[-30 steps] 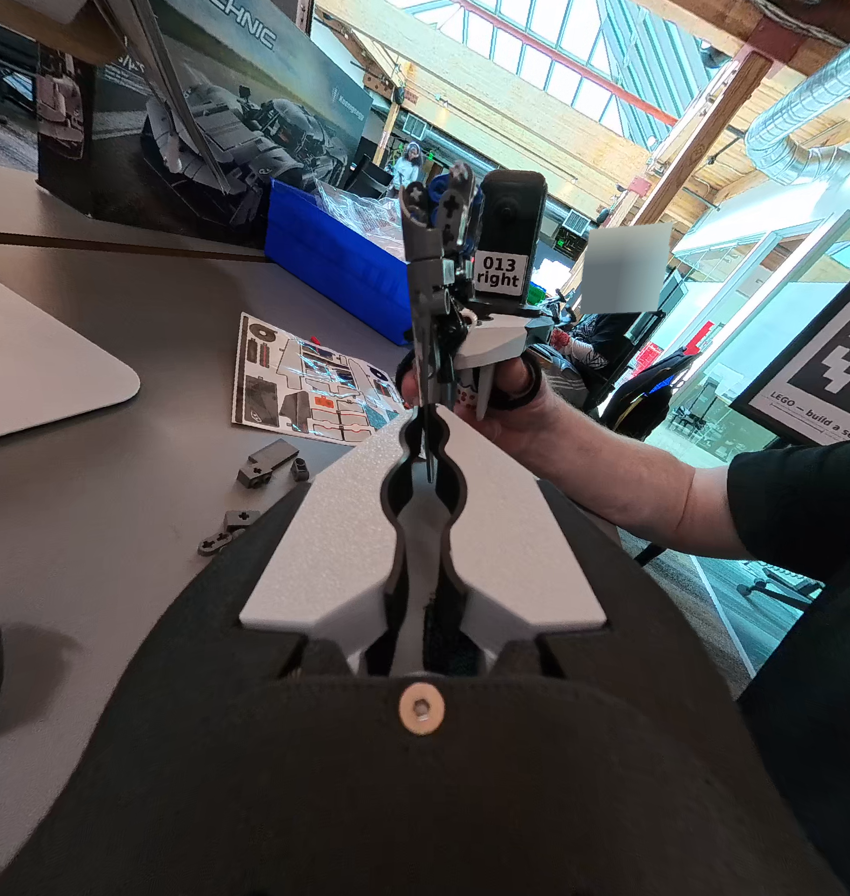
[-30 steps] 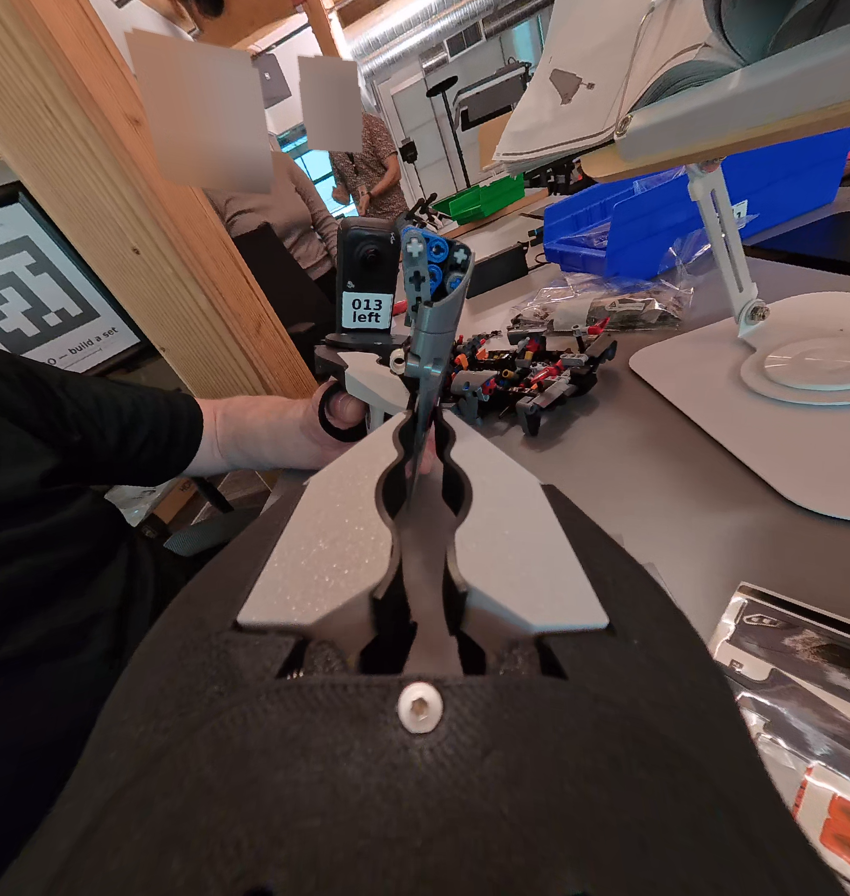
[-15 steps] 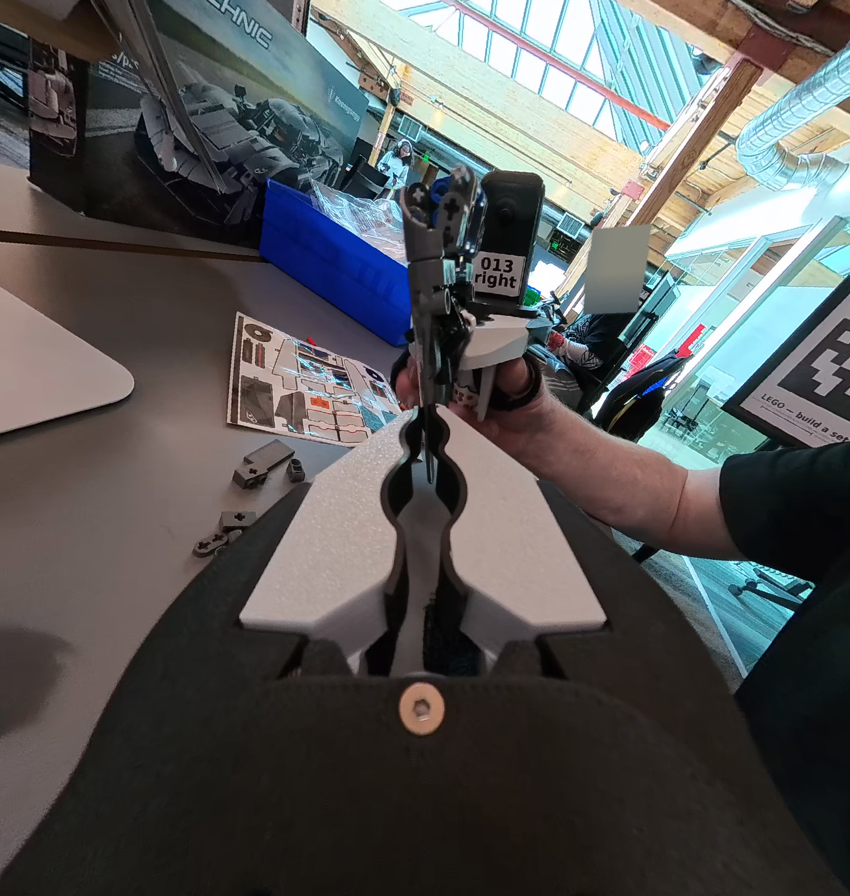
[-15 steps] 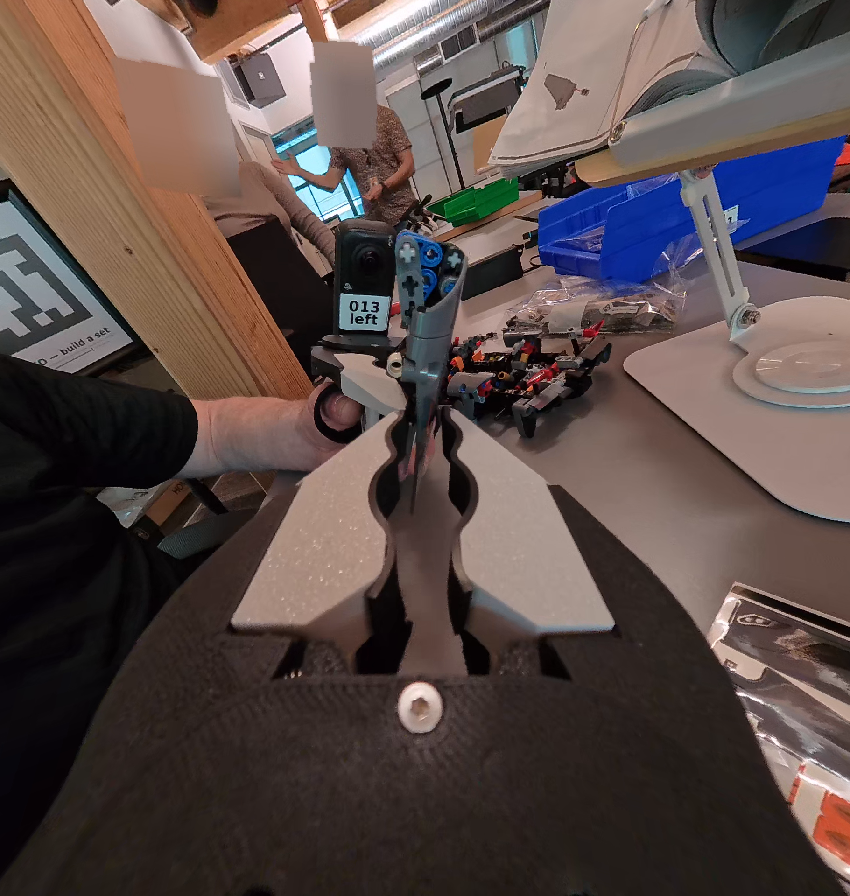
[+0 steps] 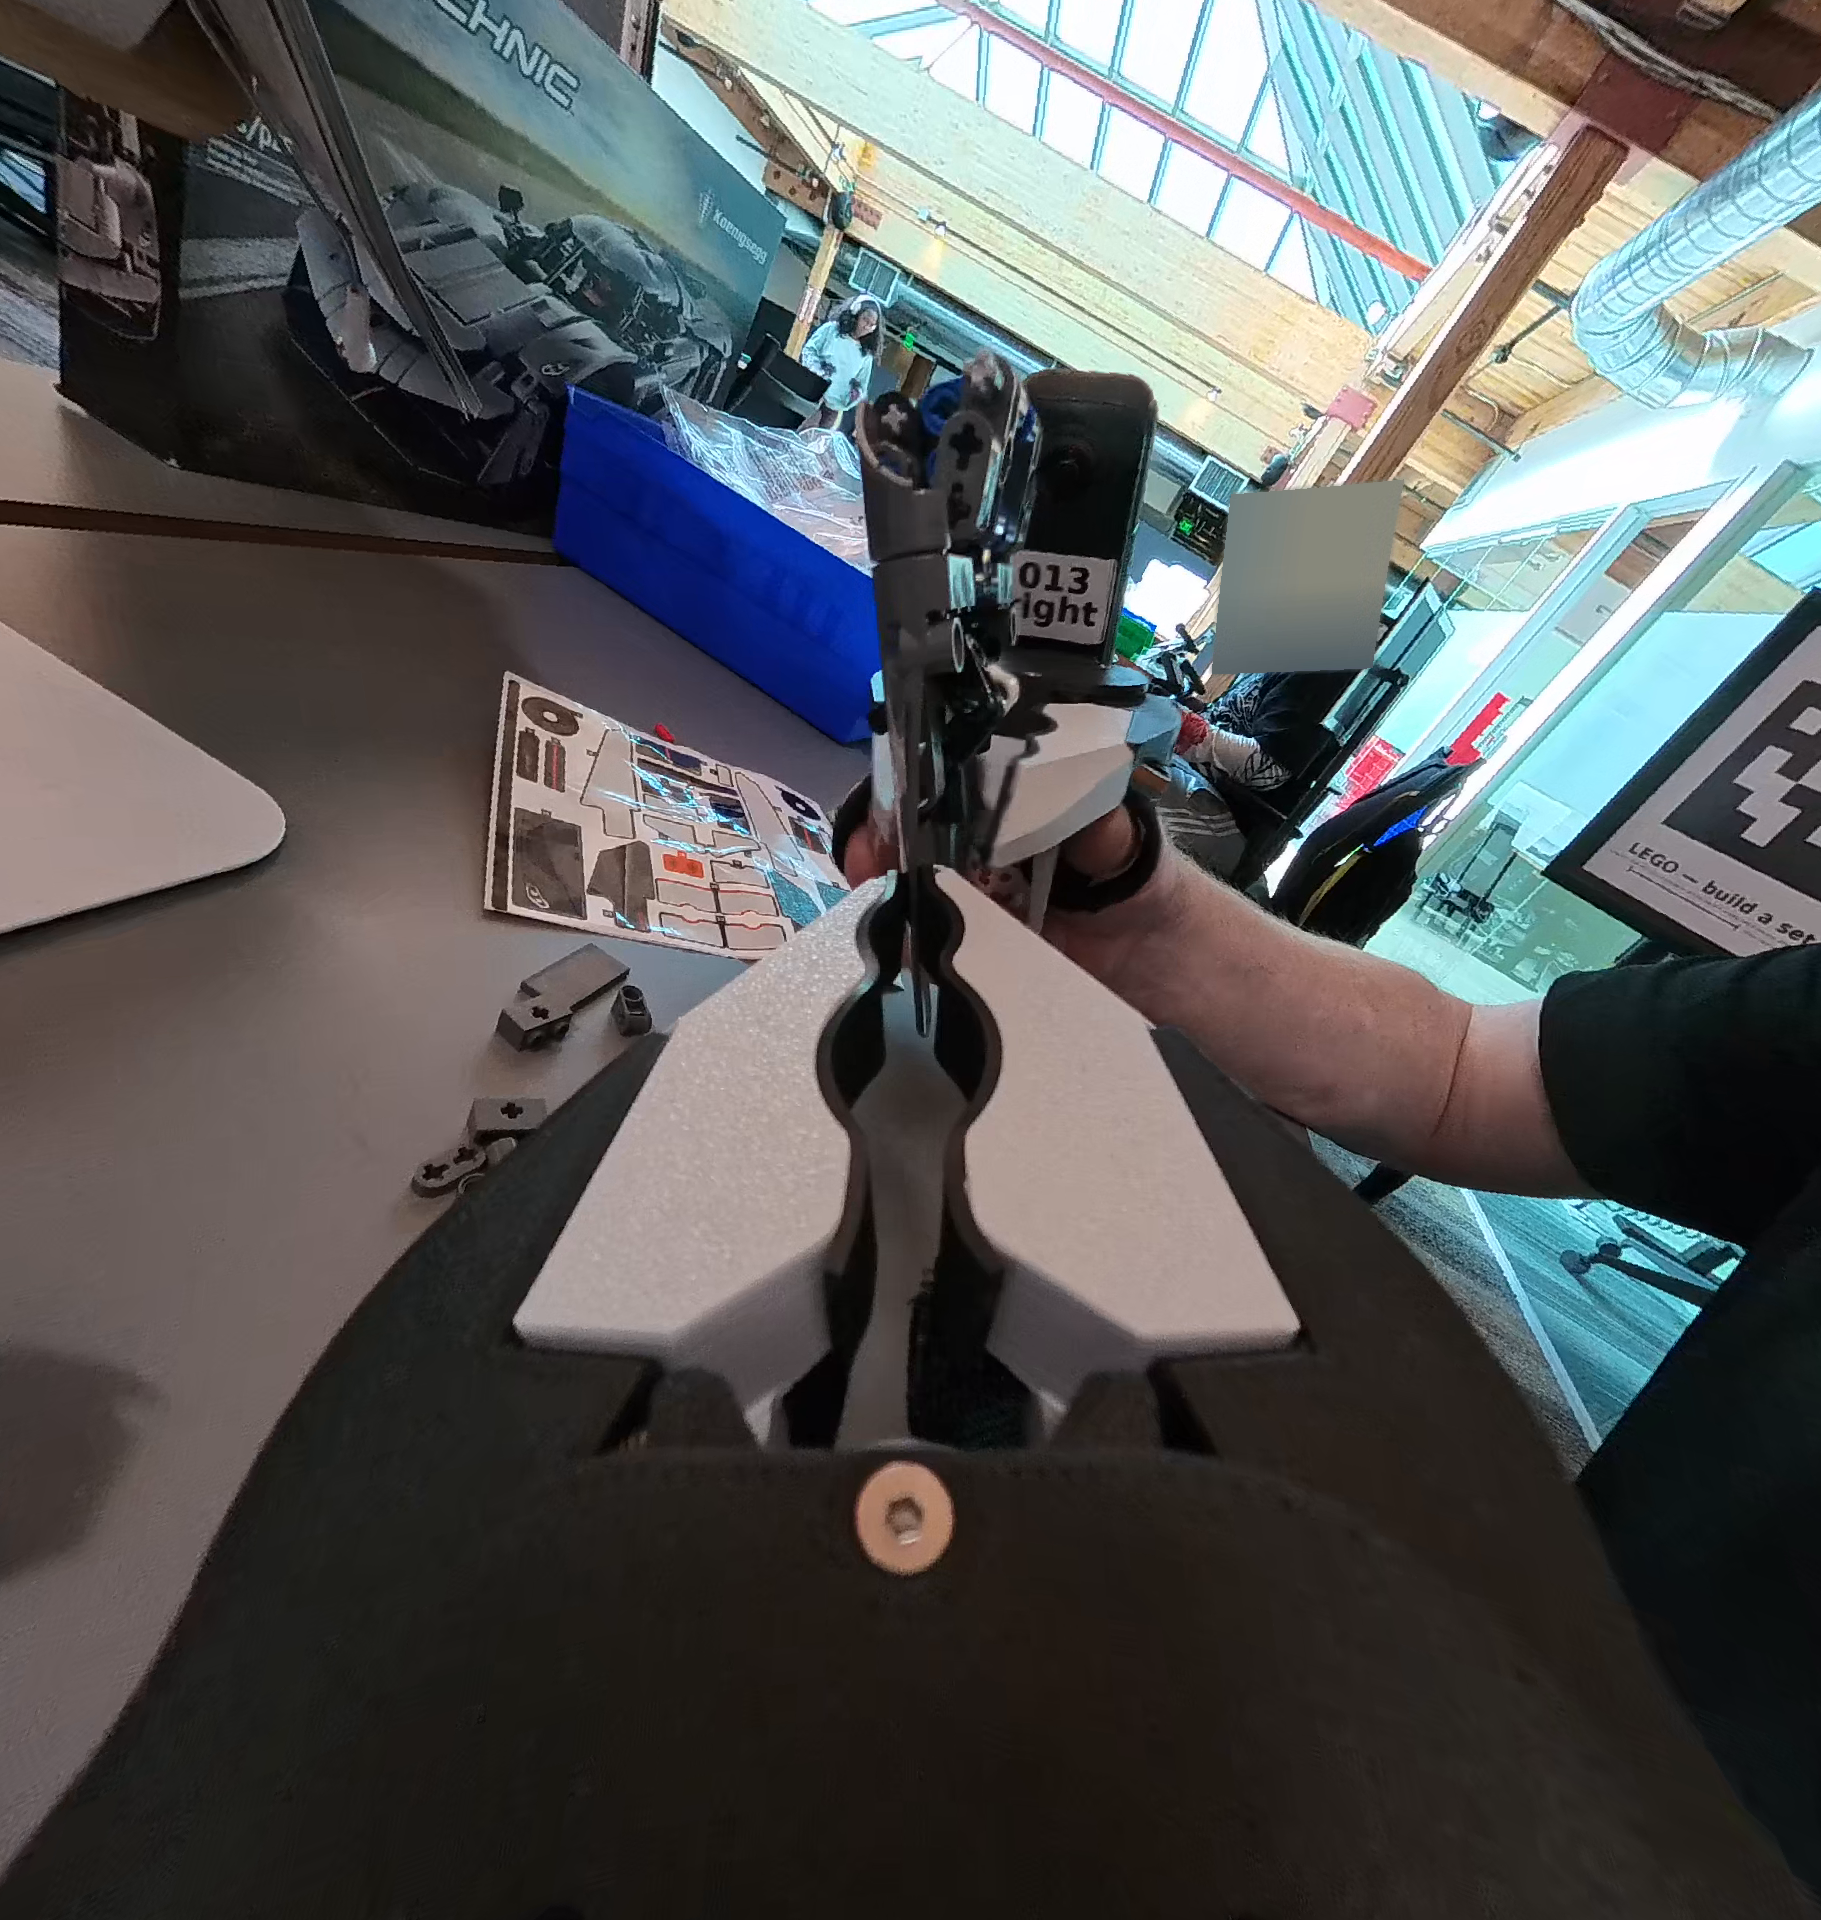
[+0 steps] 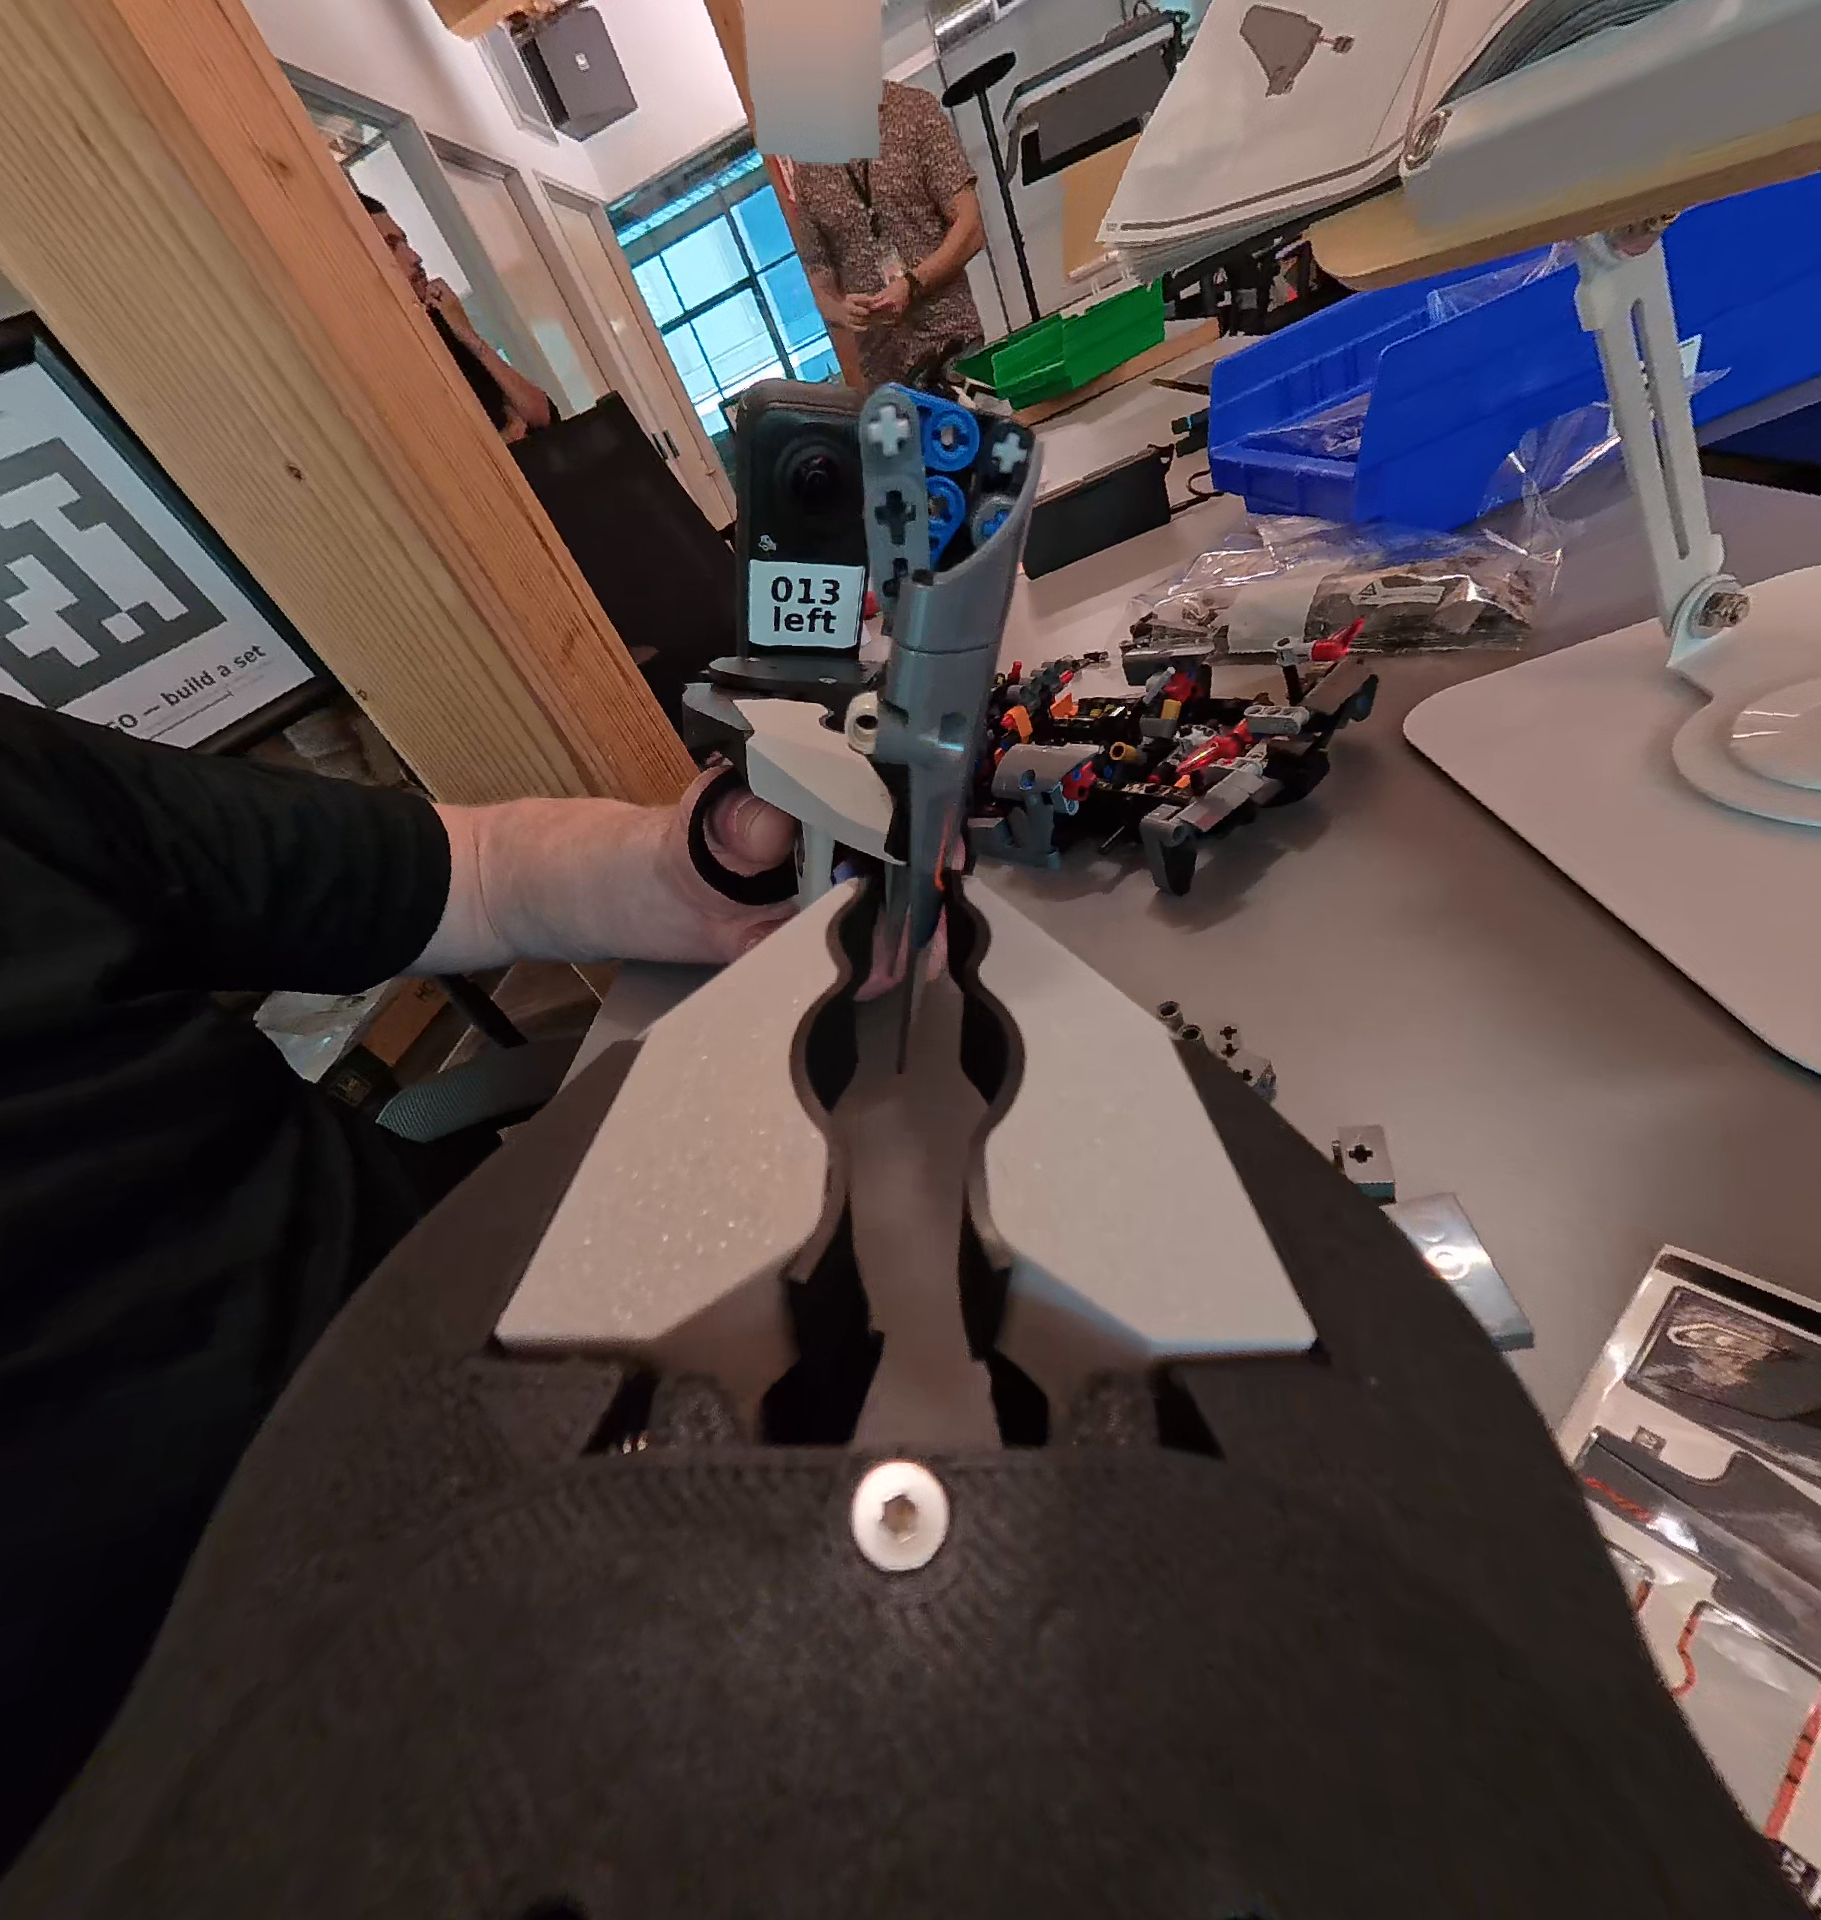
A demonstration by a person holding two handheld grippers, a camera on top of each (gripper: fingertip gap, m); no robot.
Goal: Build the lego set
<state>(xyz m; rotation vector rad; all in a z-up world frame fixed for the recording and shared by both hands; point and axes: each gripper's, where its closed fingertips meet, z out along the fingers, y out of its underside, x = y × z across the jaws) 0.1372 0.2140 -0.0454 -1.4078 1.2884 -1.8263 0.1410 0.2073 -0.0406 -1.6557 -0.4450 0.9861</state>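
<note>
A grey Lego sub-assembly [image 5: 921, 582] with cross-hole beams and blue pins at its top stands upright in the air between the two grippers. My left gripper [image 5: 911, 920] is shut on its thin lower edge. My right gripper [image 6: 906, 920] is shut on the same piece [image 6: 937, 592] from the opposite side. Each view shows the other gripper and its hand just behind the piece: the right gripper [image 5: 1051, 800] and the left gripper [image 6: 812, 769]. The partly built multicoloured model [image 6: 1145, 758] lies on the grey table [image 6: 1353, 987].
Loose grey pieces [image 5: 563, 997] [image 5: 475, 1143] and a sticker sheet [image 5: 657, 831] lie left of my left gripper, with a blue bin [image 5: 698, 561] and the set box [image 5: 418, 229] behind. Small pieces [image 6: 1223, 1049], a parts bag [image 6: 1353, 603] and a white stand base [image 6: 1612, 810] lie to the right. My two grippers' fingertips are within a few centimetres of each other.
Both grippers keep their hold on the grey sub-assembly. The right wrist view has tipped down a little, so more of the table and loose pieces shows. A person in the background has moved.
</note>
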